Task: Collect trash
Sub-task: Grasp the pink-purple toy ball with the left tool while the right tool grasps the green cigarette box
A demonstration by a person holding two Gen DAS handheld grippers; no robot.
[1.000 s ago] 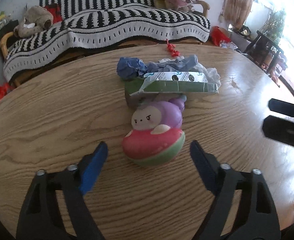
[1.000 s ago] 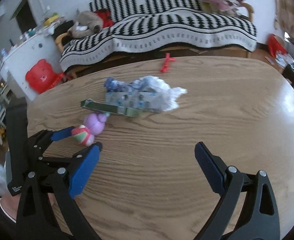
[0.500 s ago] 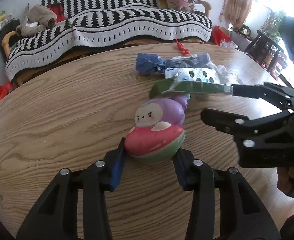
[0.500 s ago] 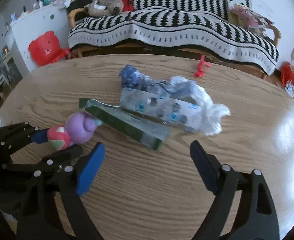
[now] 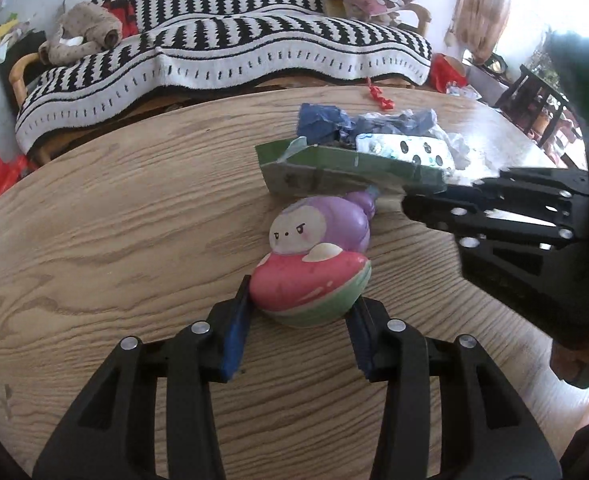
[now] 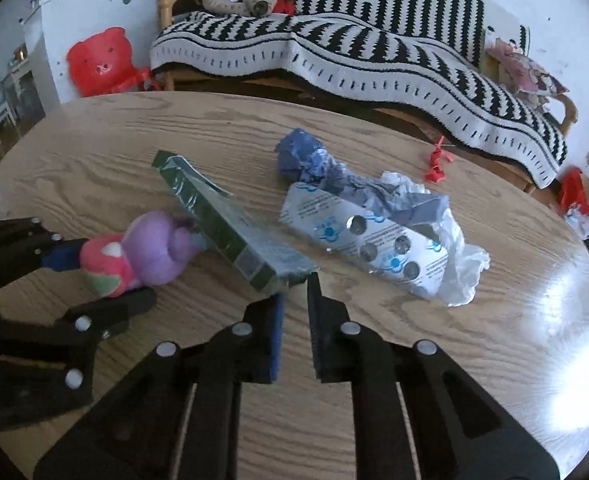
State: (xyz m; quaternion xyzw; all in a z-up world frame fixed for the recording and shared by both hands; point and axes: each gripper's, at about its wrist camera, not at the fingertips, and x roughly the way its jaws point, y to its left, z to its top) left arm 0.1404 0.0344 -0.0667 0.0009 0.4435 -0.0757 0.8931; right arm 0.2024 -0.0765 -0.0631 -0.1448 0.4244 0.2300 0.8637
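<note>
On the wooden table I see the green carton lying flat, its long axis running diagonally from far left toward my right gripper. That gripper sits low and level, fingers narrowed onto the carton's near end. My left gripper reaches in from the side, pads clamped on the plush toy, just beside the carton.
</note>
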